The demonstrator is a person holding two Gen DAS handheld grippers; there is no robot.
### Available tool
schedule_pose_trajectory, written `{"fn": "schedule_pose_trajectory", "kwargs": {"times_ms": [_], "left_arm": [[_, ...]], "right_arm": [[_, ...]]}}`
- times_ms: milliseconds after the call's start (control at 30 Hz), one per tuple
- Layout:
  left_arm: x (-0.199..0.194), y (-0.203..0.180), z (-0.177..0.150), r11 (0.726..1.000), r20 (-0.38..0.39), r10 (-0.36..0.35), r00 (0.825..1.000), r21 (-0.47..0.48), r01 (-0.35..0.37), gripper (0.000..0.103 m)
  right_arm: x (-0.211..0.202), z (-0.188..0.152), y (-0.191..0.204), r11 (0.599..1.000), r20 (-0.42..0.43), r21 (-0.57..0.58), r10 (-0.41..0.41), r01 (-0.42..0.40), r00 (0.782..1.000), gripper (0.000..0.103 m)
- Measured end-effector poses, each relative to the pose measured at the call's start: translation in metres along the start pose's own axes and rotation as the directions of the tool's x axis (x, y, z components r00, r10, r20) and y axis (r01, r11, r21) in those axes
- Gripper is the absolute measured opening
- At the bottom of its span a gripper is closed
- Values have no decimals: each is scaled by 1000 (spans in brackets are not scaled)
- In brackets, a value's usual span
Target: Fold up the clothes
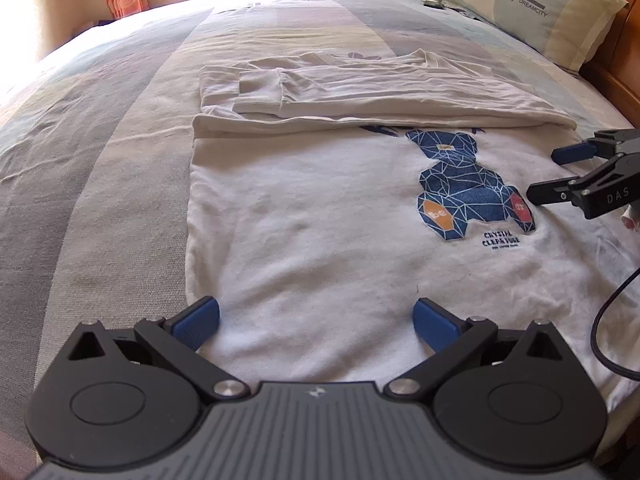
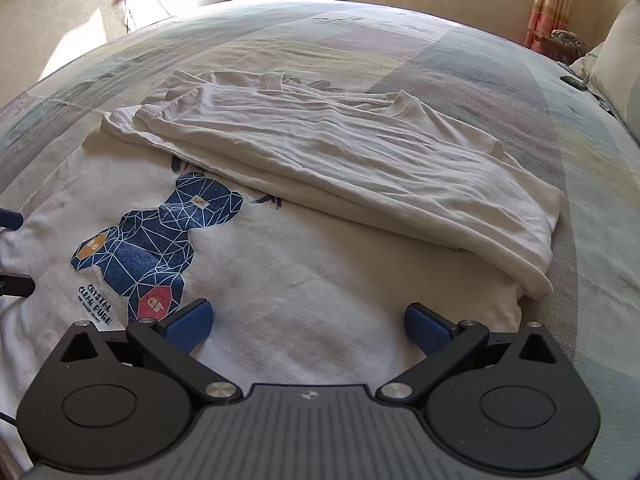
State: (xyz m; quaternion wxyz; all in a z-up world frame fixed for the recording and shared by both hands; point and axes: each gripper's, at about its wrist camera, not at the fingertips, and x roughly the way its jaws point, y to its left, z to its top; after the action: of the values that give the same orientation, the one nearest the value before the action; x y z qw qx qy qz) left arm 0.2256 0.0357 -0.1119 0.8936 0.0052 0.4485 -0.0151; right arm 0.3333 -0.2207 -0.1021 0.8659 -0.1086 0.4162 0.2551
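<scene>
t-shirt (image 1: 320, 220), white, bear print (image 1: 468, 188) up, far half folded over, on bed (image 1: 100, 140). left gripper (image 1: 316, 320) and right gripper (image 2: 308, 322) both spread, empty. pinch all layers at the near edge.

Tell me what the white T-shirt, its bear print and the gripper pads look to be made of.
T-shirt: soft matte knit, likely cotton jersey; it creases softly and has a ribbed collar.
Bear print: flat, opaque, sharp-edged blue layer, probably a screen print or heat transfer.
Left gripper pads: blue, ridged, matte, apparently rubber or soft plastic.

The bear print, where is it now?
On the white shirt's flat front: the bear print shows right of centre in the left wrist view, beside the right claw.
</scene>
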Motion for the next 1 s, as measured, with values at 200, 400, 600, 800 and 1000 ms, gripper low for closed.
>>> {"fn": "schedule_pose_trajectory", "kwargs": {"times_ms": [200, 400, 600, 800, 1000], "left_arm": [[-2, 1, -4, 1000, 28, -8, 1000, 5, 8, 102], [-4, 3, -13, 999, 86, -29, 996, 34, 26, 102], [-7, 7, -24, 995, 155, -69, 986, 82, 57, 103], [-17, 7, -42, 988, 247, -90, 965, 141, 56, 102], [-46, -6, -64, 966, 329, -144, 933, 250, 61, 102]], "right_arm": [[-3, -5, 3, 1000, 35, -1, -18, 18, 999, 103], [-10, -5, 6, 998, 31, 35, -50, 49, 998, 103], [-59, -14, 9, 988, 131, 154, -20, 0, 991, 103], [-101, -55, 57, 996, 164, 57, -82, 73, 983, 103], [-107, -112, 108, 984, 130, -50, -163, 171, 978, 103]]}}
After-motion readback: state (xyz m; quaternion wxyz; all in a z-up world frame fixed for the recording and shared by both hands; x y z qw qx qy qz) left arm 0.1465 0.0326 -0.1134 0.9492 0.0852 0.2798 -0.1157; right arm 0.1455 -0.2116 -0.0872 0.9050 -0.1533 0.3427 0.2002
